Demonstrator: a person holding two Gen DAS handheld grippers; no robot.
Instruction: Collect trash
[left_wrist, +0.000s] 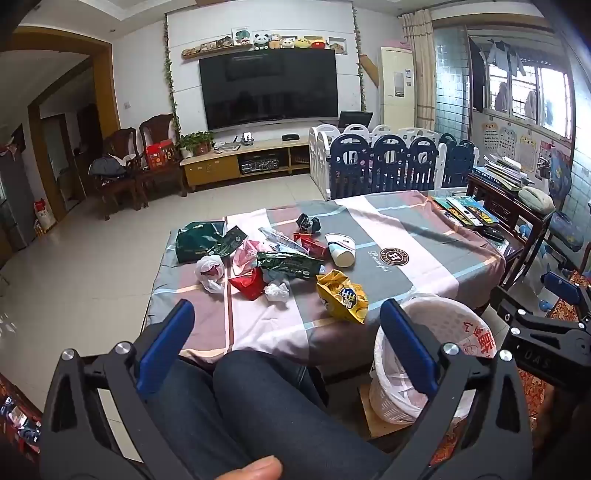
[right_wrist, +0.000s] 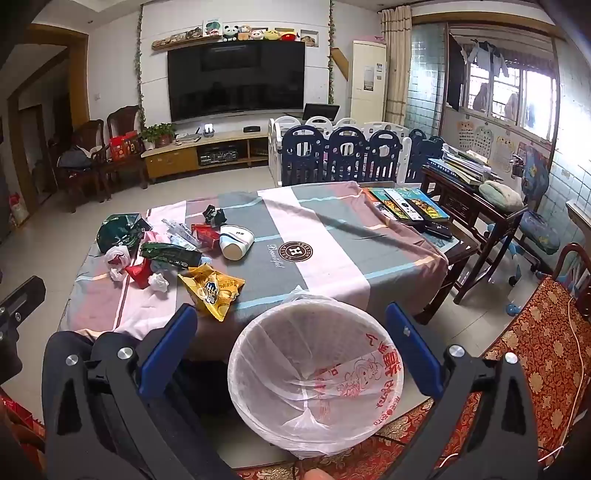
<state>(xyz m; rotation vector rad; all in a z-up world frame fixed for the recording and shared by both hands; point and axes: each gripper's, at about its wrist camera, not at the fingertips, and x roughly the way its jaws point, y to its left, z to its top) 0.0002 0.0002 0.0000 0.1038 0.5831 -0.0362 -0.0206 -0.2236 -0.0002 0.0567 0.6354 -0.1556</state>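
Trash lies on the left part of the cloth-covered table (left_wrist: 424, 236): a yellow snack bag (left_wrist: 343, 297) (right_wrist: 212, 290), a dark green wrapper (left_wrist: 290, 264), a red wrapper (left_wrist: 249, 284), crumpled white paper (left_wrist: 276, 291), a white plastic bag (left_wrist: 210, 271), a tipped white cup (left_wrist: 341, 249) (right_wrist: 236, 240) and a dark green bag (left_wrist: 195, 242). A white bin with a plastic liner (right_wrist: 314, 369) (left_wrist: 417, 362) stands on the floor by the table's near edge. My left gripper (left_wrist: 288, 339) is open and empty, over the person's knees. My right gripper (right_wrist: 291, 347) is open and empty, above the bin.
Books and remote controls (right_wrist: 410, 206) lie at the table's far right corner. A dark side table (right_wrist: 476, 199) with books stands to the right. A red patterned sofa (right_wrist: 535, 354) is at the right. A playpen fence (right_wrist: 343, 155) stands behind the table.
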